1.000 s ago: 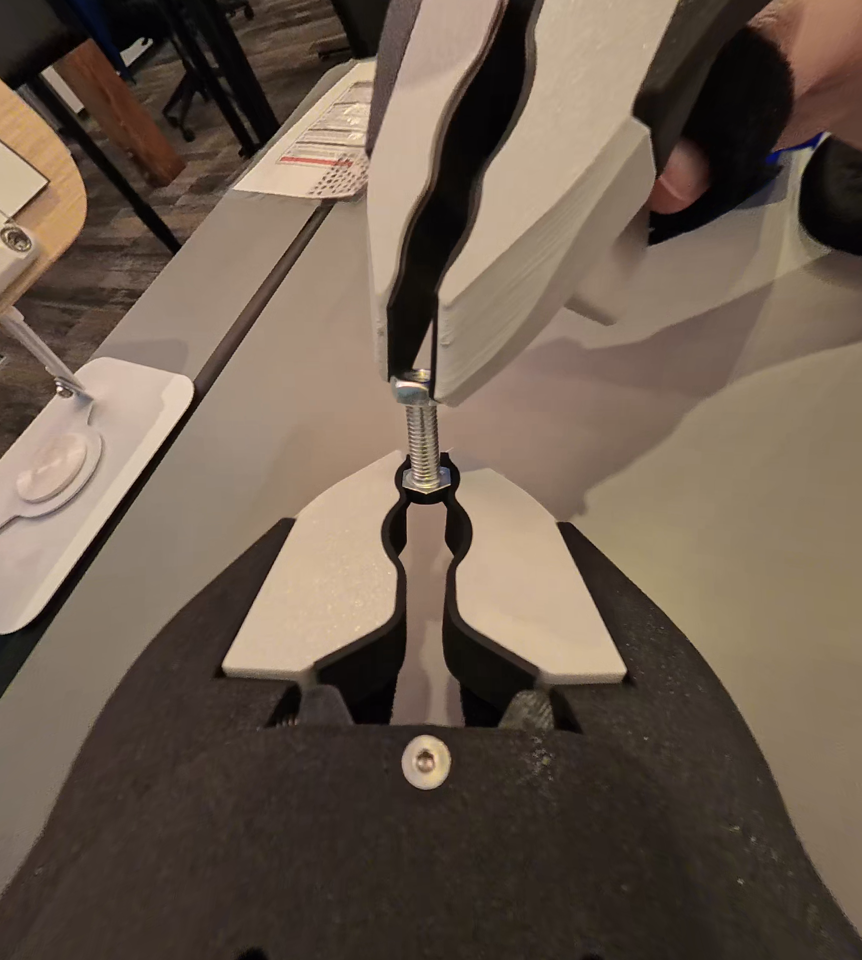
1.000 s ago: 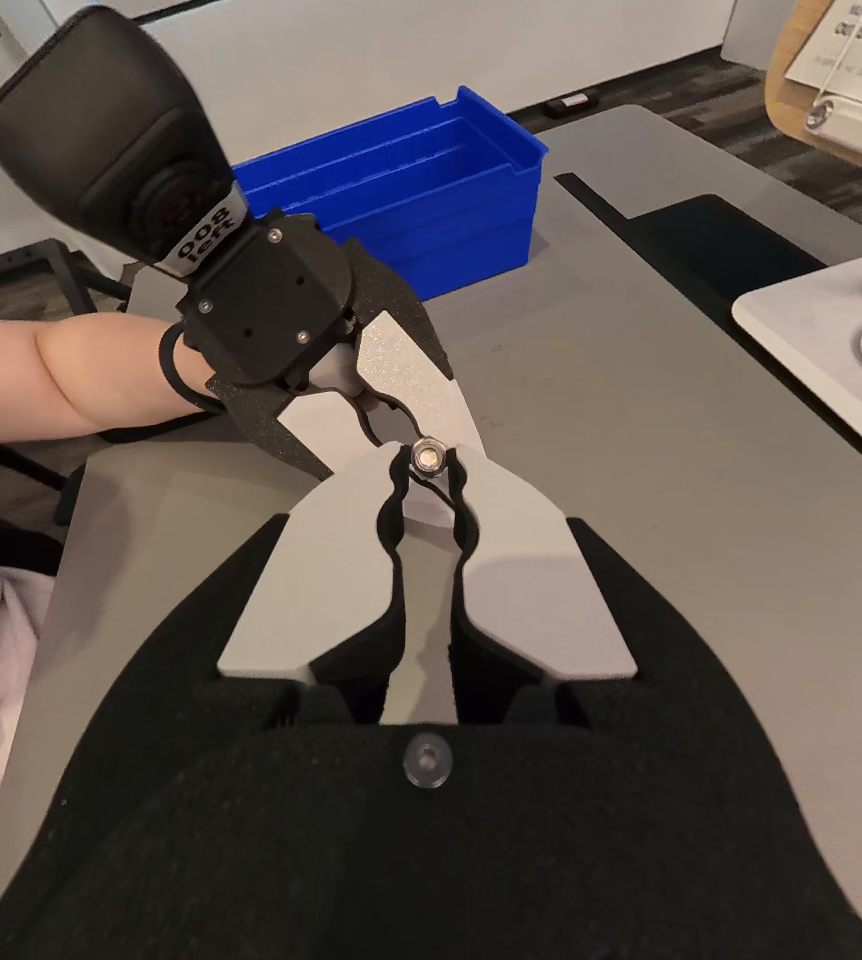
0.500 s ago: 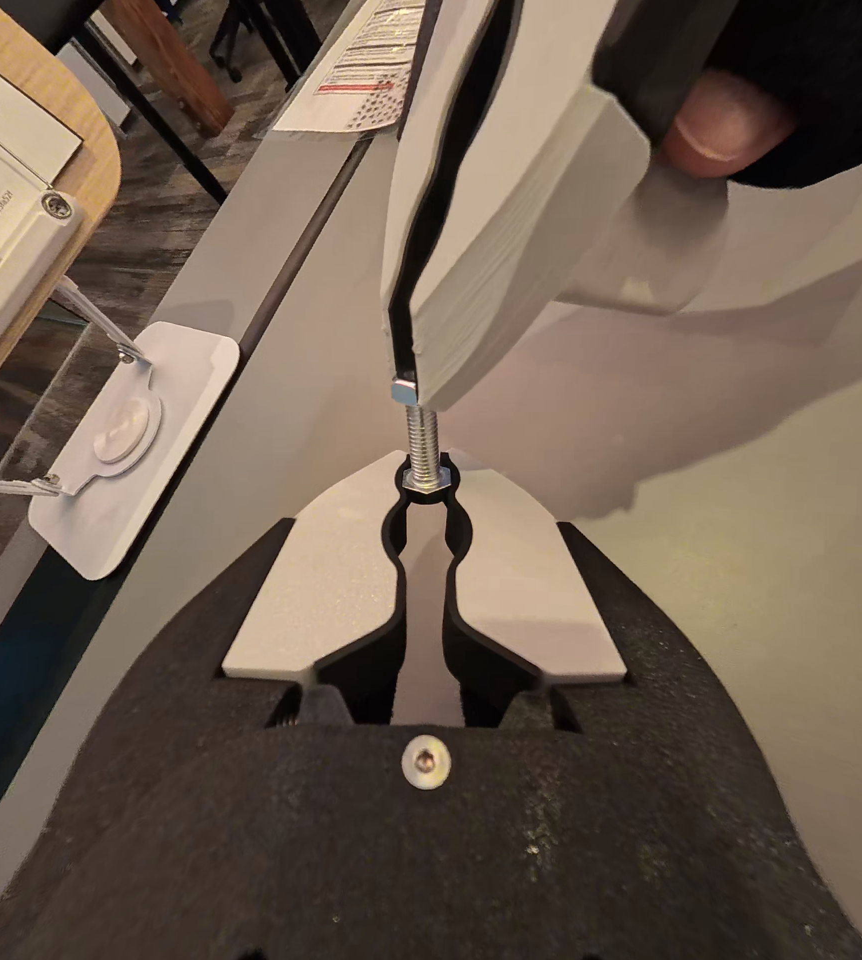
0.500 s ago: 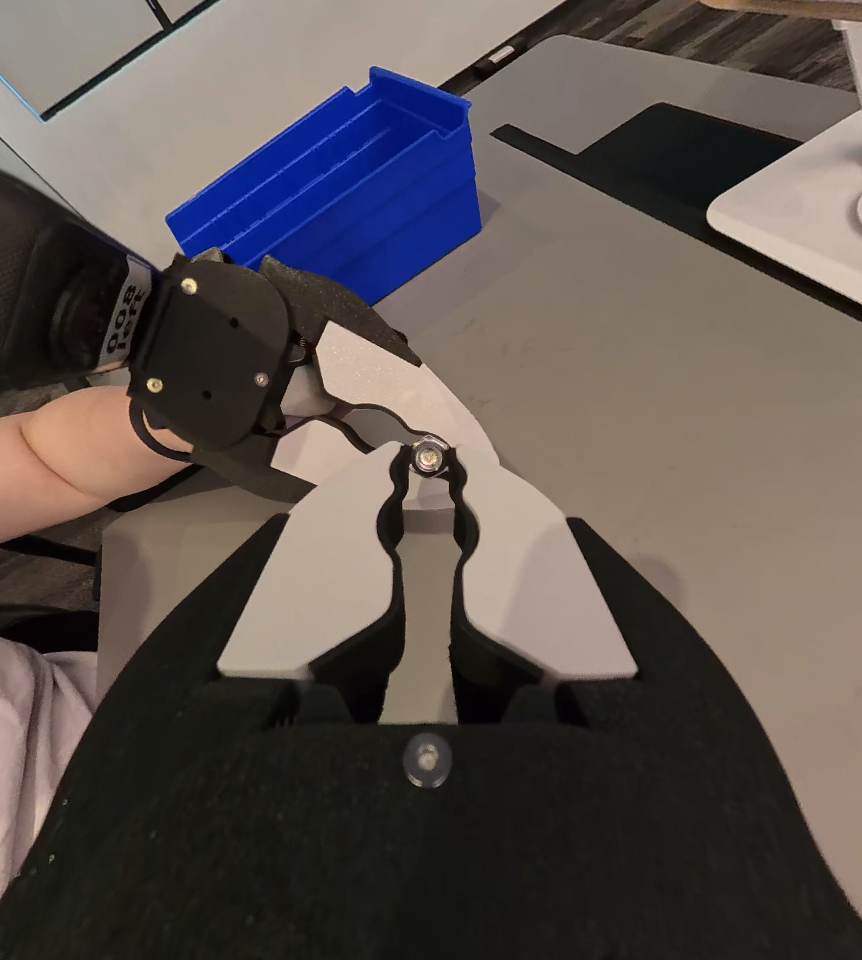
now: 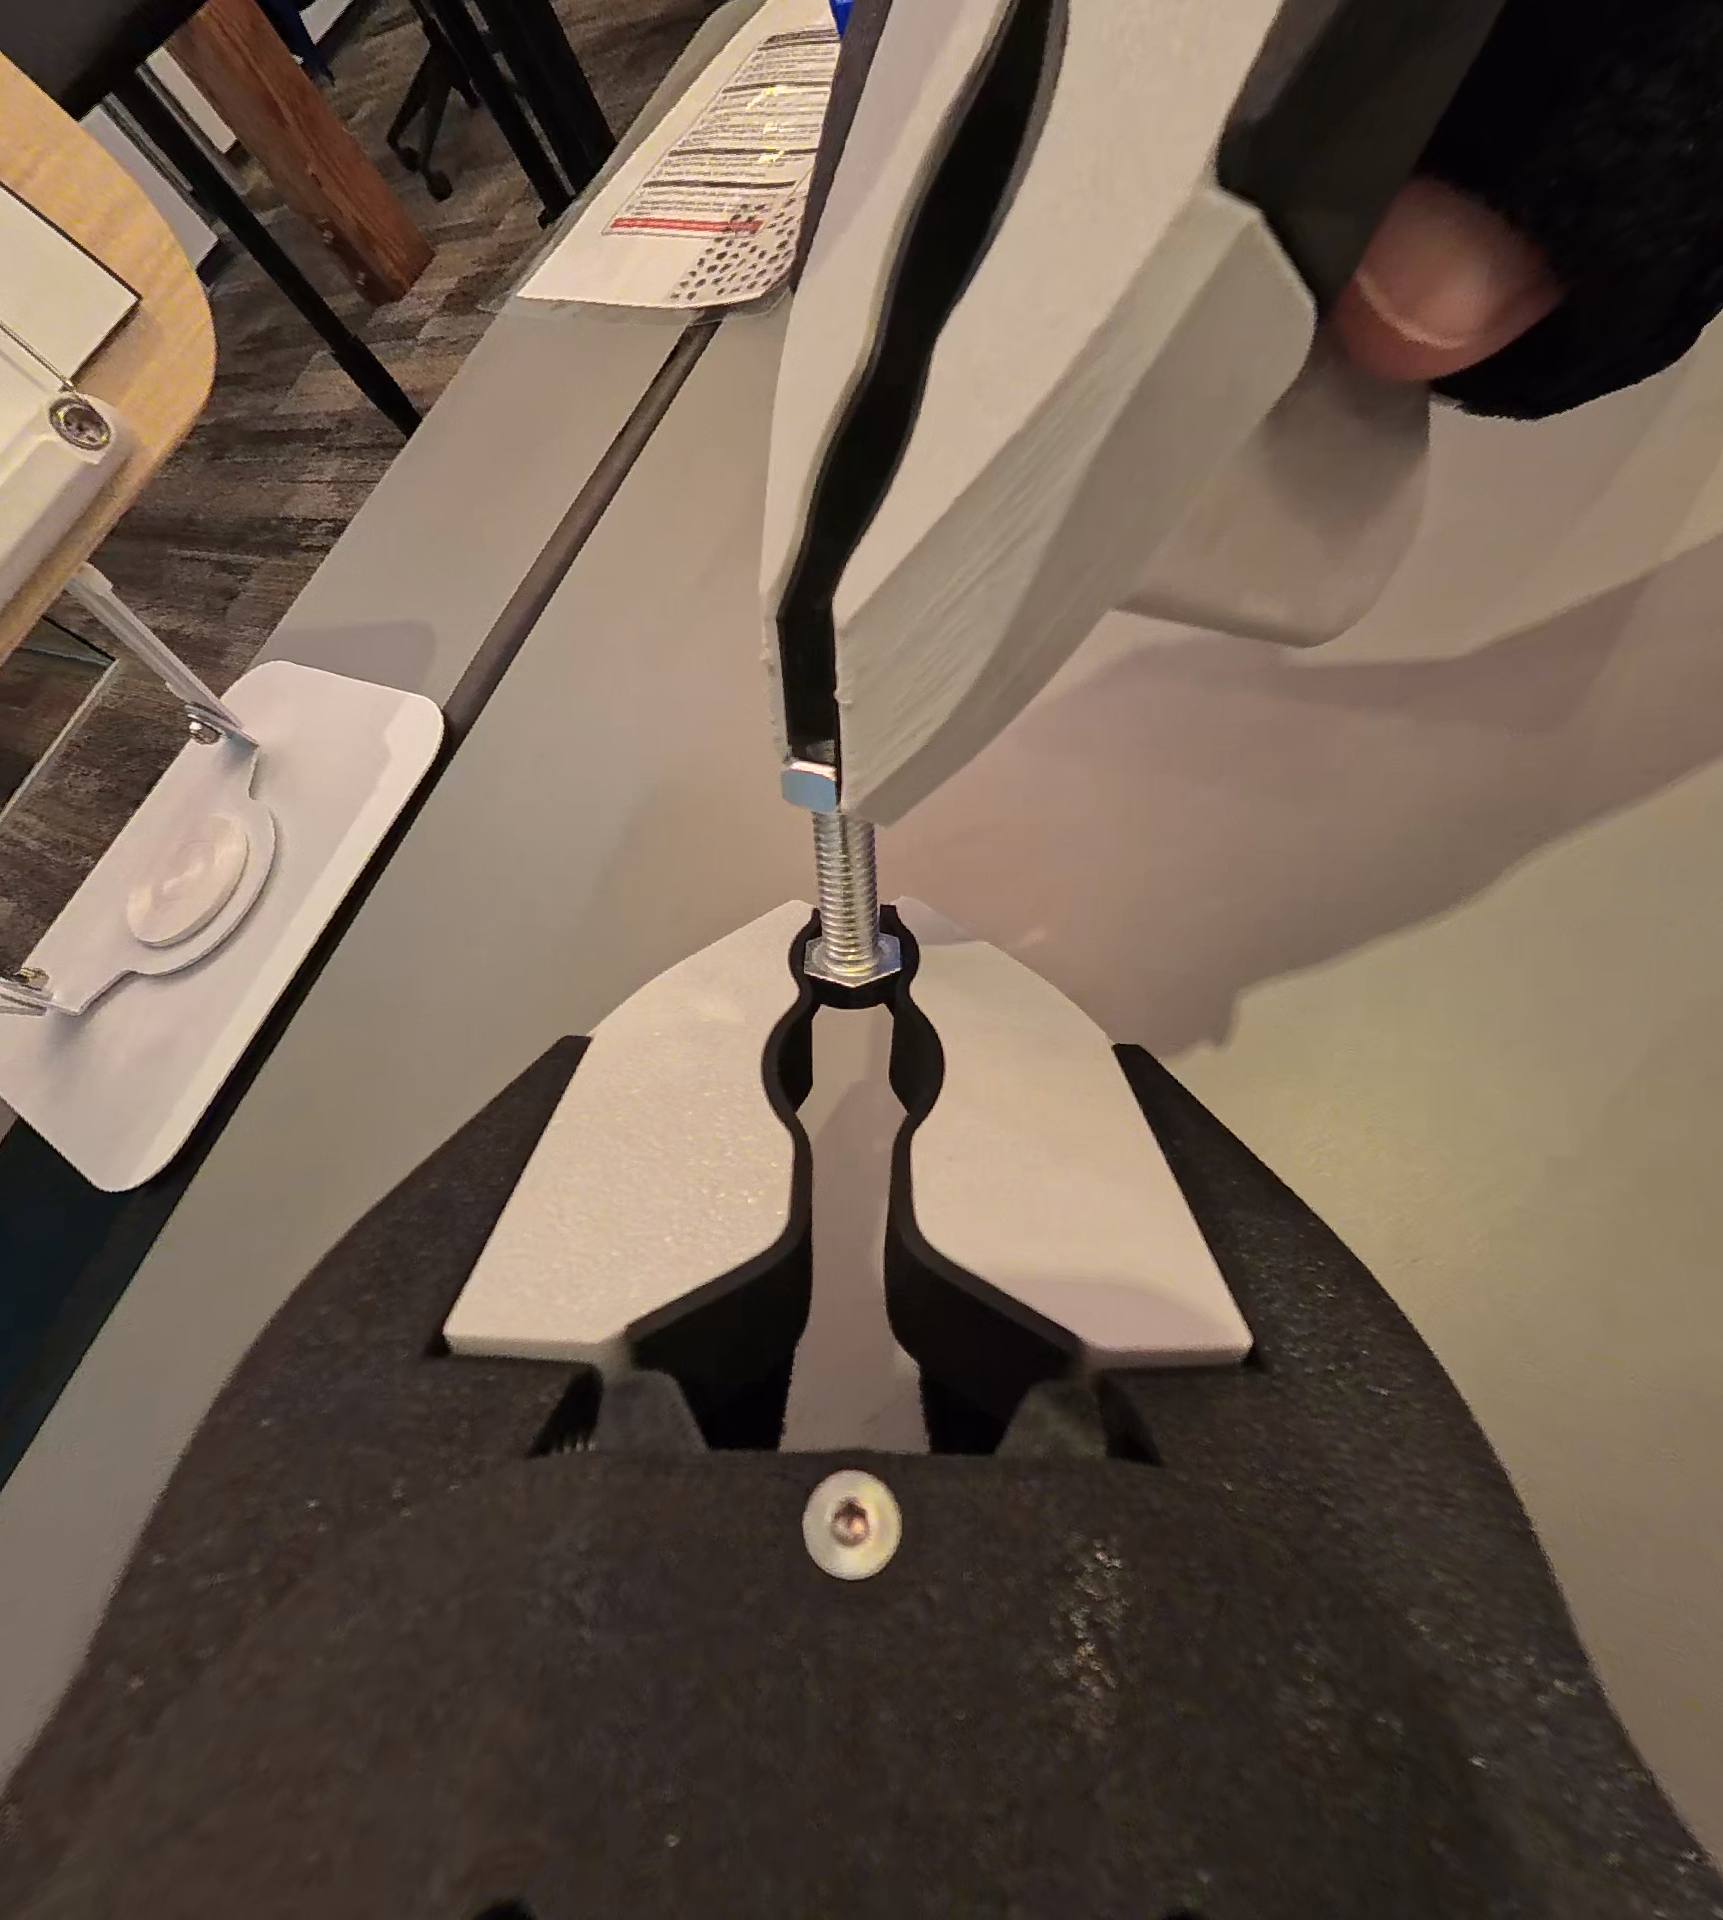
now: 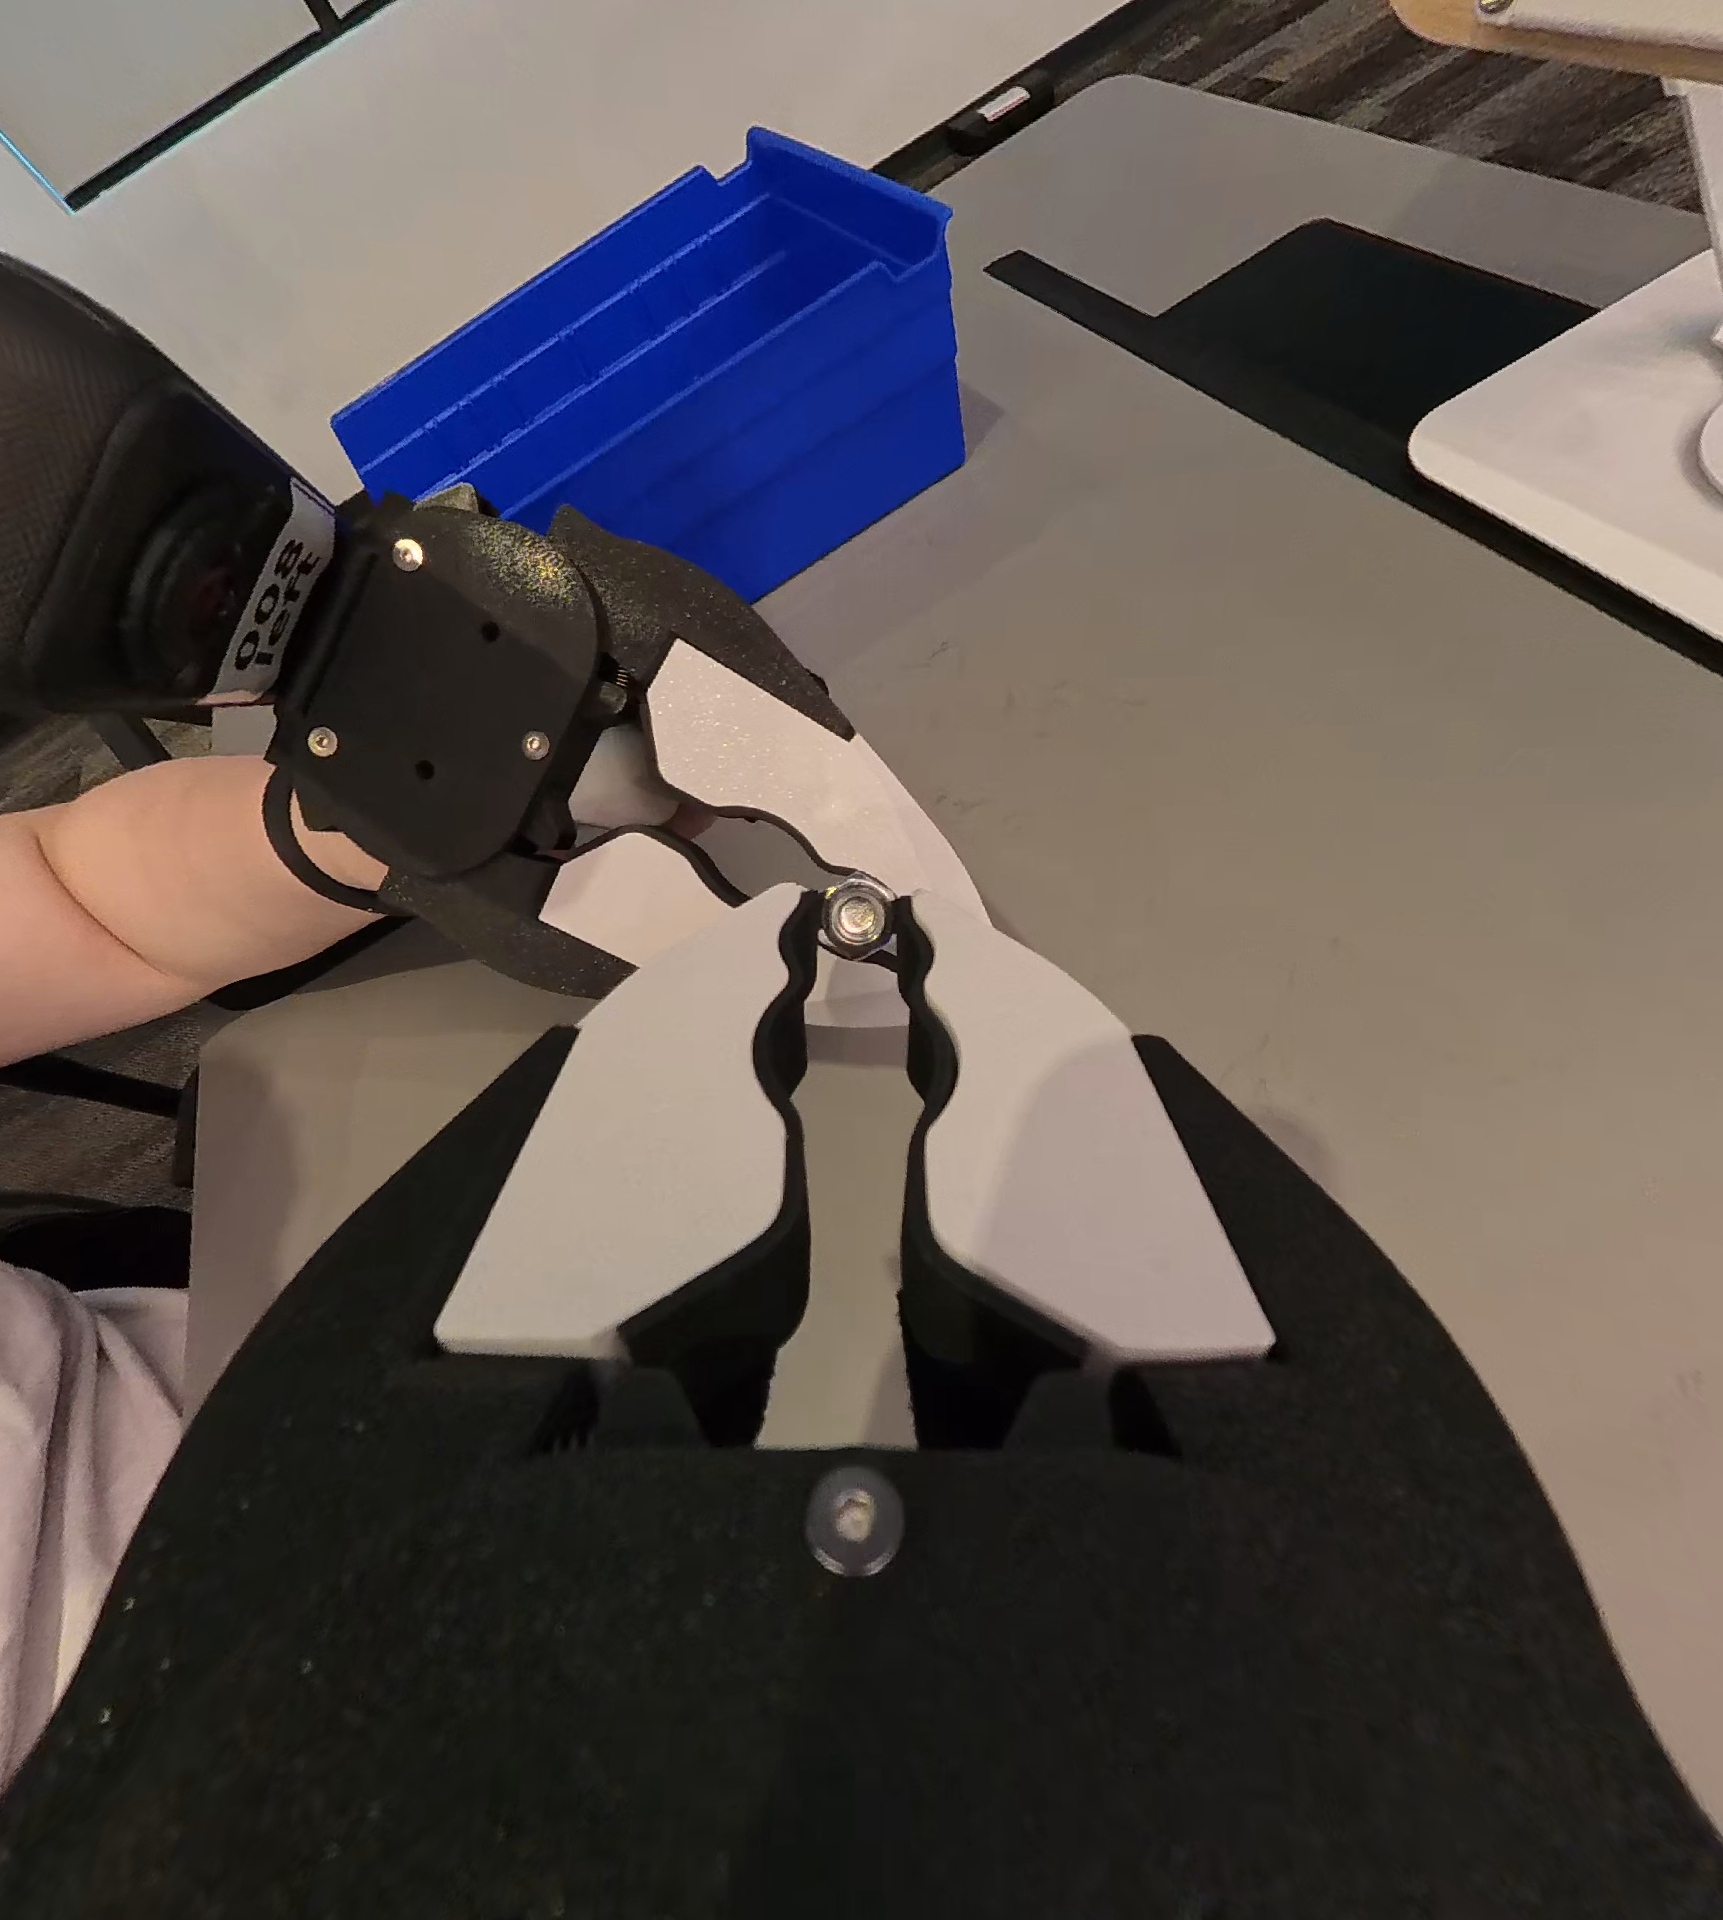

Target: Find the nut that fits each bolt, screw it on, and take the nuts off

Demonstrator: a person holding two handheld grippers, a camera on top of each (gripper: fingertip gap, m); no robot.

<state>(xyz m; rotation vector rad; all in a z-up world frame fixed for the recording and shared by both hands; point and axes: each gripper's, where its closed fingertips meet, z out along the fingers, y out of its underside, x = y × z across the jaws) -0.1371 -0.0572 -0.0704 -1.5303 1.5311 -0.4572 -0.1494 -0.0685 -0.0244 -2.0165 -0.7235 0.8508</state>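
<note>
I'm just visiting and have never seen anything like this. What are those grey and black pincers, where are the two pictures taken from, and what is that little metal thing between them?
These are hand-held grippers, each squeezed by a person, with a camera looking along its two fingers. One picture comes from the left gripper, the other from the right gripper. Between them is a bolt: the left gripper is shut on the nut threaded on it, and the right is shut on the bolt's head. All this is held above a grey table. A blue bin sits on it farther back, and a white stand base rests at the side.
</note>
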